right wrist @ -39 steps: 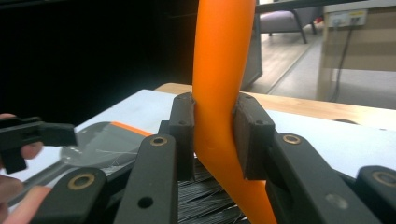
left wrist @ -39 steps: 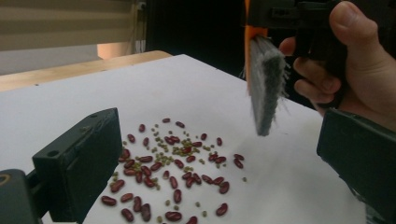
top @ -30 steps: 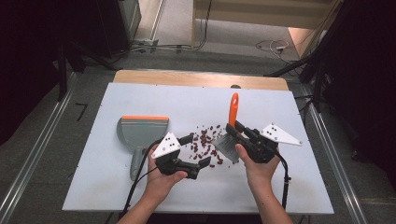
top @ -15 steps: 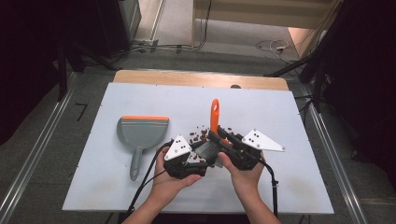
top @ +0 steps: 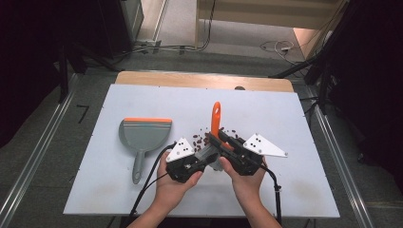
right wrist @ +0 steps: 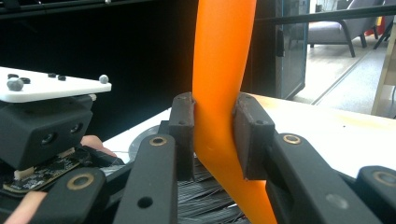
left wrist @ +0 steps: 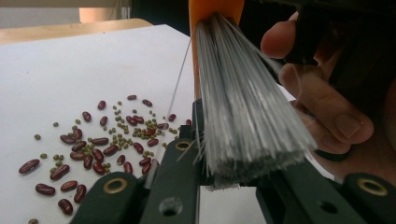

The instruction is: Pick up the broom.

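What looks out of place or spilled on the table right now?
Red and green beans lie scattered loose on the white table, not yet swept up. The dustpan sits apart to their left. The brush is clamped at both ends: right gripper on its orange handle, left gripper, jaws just closed, pinching its bristles.

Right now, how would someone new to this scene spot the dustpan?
Start at the white table and look at its left half, away from both grippers. The dustpan lies flat there, left of the spilled beans. It is grey with an orange strip along its far edge and a thin handle pointing toward the person.
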The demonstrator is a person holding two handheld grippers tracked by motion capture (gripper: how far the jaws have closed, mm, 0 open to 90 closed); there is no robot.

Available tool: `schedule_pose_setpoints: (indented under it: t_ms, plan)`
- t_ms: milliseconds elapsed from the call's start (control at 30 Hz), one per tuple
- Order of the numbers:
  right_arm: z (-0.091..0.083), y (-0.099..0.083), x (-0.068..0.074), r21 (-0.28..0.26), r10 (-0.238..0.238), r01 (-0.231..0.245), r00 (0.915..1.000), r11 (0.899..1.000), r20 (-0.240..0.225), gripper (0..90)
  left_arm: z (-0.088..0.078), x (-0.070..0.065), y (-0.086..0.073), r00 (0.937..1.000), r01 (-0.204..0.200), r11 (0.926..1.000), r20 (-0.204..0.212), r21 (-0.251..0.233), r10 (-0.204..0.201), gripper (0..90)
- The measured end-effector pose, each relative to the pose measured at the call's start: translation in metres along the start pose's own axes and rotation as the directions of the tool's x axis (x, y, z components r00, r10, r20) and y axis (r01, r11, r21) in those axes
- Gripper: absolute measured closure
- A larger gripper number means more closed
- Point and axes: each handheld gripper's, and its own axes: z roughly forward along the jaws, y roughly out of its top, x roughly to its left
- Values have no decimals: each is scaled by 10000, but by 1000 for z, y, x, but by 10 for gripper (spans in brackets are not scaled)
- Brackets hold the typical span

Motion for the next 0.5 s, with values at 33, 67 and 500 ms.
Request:
schedule_pose_setpoints:
  t_ms: [33, 67, 500]
  plan:
    - [0, 0, -1, 36, 86, -86, 10000, 10000, -40, 692, 0, 1, 0, 10000, -10, 10000, 4, 36, 10, 847]
    - [0, 0, -2, 68, 142, -141, 9999, 9999, -66, 689, 0, 2, 0, 10000, -26, 10000, 18, 64, 26, 852]
    - [-12, 21, -43, 480, 383, -283, 9746, 9984, -2206, 457, -22, 23, 8, 9987, -173, 9998, 487, -56, 175, 860]
